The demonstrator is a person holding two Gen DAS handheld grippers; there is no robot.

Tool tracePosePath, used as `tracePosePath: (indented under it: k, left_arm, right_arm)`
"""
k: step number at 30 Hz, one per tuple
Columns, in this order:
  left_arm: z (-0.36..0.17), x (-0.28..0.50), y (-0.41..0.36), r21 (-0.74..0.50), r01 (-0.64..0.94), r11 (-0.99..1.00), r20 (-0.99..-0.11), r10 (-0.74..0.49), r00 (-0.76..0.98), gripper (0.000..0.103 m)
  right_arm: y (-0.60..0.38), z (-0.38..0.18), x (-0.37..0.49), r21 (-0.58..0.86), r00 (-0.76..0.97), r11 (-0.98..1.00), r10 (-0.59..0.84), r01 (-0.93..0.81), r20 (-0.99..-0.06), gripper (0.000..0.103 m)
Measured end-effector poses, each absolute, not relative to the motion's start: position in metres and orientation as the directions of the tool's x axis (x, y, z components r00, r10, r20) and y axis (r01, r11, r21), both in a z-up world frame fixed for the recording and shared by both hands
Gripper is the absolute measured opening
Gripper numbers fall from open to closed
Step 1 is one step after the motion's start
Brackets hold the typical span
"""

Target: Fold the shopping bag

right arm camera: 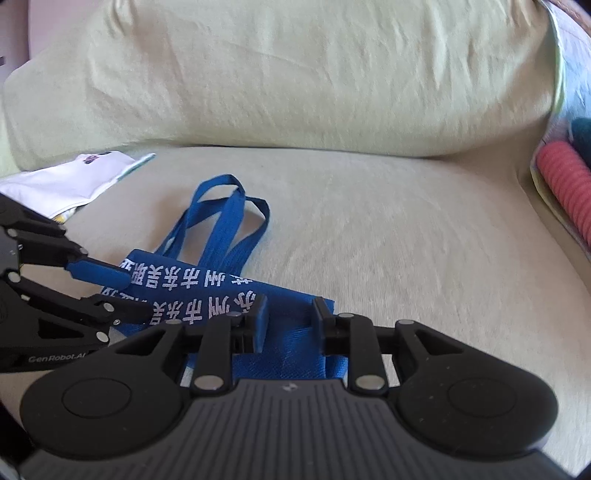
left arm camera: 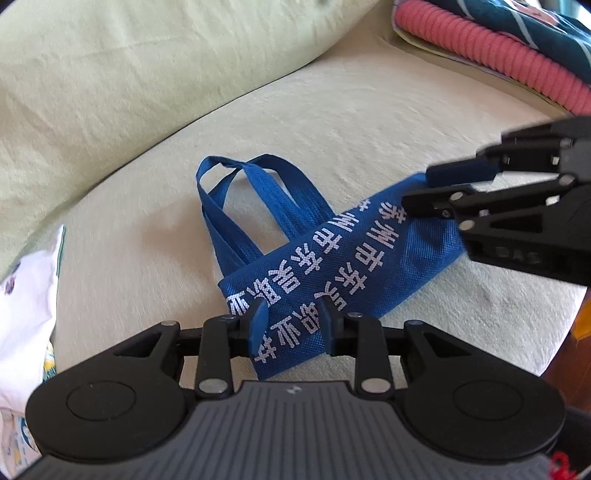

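A blue shopping bag [left arm camera: 369, 258] with white printed characters lies folded into a narrow strip on a pale green sofa seat [left arm camera: 369, 110]. Its two handles [left arm camera: 266, 192] loop out flat beside it. My left gripper [left arm camera: 291, 321] is shut on the near end of the strip, one pad above and one below the folded cloth; the right wrist view shows it [right arm camera: 138, 297] from the side. My right gripper [right arm camera: 290, 314] stands open around the other end of the bag [right arm camera: 192, 280], the cloth lying loose between its fingers. From the left wrist view it [left arm camera: 416, 189] enters from the right.
A large pale green back cushion [right arm camera: 295, 74] rises behind the seat. A white printed cloth [right arm camera: 74, 177] lies at the left end. A pink knitted item [left arm camera: 498, 48] and dark teal cloth [left arm camera: 517, 18] are piled at the right end.
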State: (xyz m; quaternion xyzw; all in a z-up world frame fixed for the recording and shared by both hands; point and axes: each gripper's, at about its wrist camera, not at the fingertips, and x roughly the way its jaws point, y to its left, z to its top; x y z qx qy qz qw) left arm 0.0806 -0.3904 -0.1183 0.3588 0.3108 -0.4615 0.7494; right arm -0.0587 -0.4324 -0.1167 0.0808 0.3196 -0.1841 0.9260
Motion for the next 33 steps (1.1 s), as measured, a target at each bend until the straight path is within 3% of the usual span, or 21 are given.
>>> tracePosePath:
  k: [7, 10, 16, 19, 22, 23, 28, 33]
  left_arm:
    - [-0.120, 0.074, -0.390, 0.295, 0.916, 0.272, -0.782, -0.482, 0.395, 0.035]
    - [-0.120, 0.074, -0.391, 0.299, 0.918, 0.261, -0.780, -0.487, 0.392, 0.035]
    - [-0.120, 0.074, -0.392, 0.304, 0.922, 0.239, -0.783, -0.489, 0.384, 0.035]
    - [-0.119, 0.075, -0.390, 0.302, 0.924, 0.233, -0.783, -0.492, 0.380, 0.035]
    - [-0.119, 0.076, -0.389, 0.301, 0.925, 0.231, -0.783, -0.494, 0.378, 0.035]
    - [-0.120, 0.076, -0.390, 0.300, 0.926, 0.230, -0.783, -0.494, 0.377, 0.035]
    - [-0.120, 0.078, -0.391, 0.295, 0.931, 0.215, -0.787, -0.497, 0.364, 0.035]
    - [-0.118, 0.078, -0.385, 0.327, 0.933, 0.149, -0.757, -0.550, 0.353, 0.035]
  right_arm:
    - [-0.409, -0.108, -0.078, -0.175, 0.806, 0.968, -0.248, 0.181, -0.537, 0.027]
    - [-0.414, -0.110, -0.070, -0.165, 0.803, 0.971, -0.236, 0.173, -0.548, 0.024]
    - [-0.429, -0.120, -0.058, -0.093, 0.766, 0.980, -0.194, 0.174, -0.613, 0.030]
    - [-0.419, -0.114, -0.065, -0.153, 0.783, 0.984, -0.163, 0.087, -0.600, 0.034]
    - [-0.402, -0.118, -0.075, -0.271, 0.808, 0.962, -0.132, -0.036, -0.575, 0.053]
    - [-0.394, -0.124, -0.078, -0.346, 0.814, 0.933, -0.128, -0.094, -0.567, 0.054]
    - [-0.377, -0.154, -0.075, -0.592, 0.817, 0.776, -0.186, -0.218, -0.546, 0.053]
    - [-0.387, -0.156, -0.059, -0.540, 0.795, 0.800, -0.139, -0.261, -0.591, 0.052]
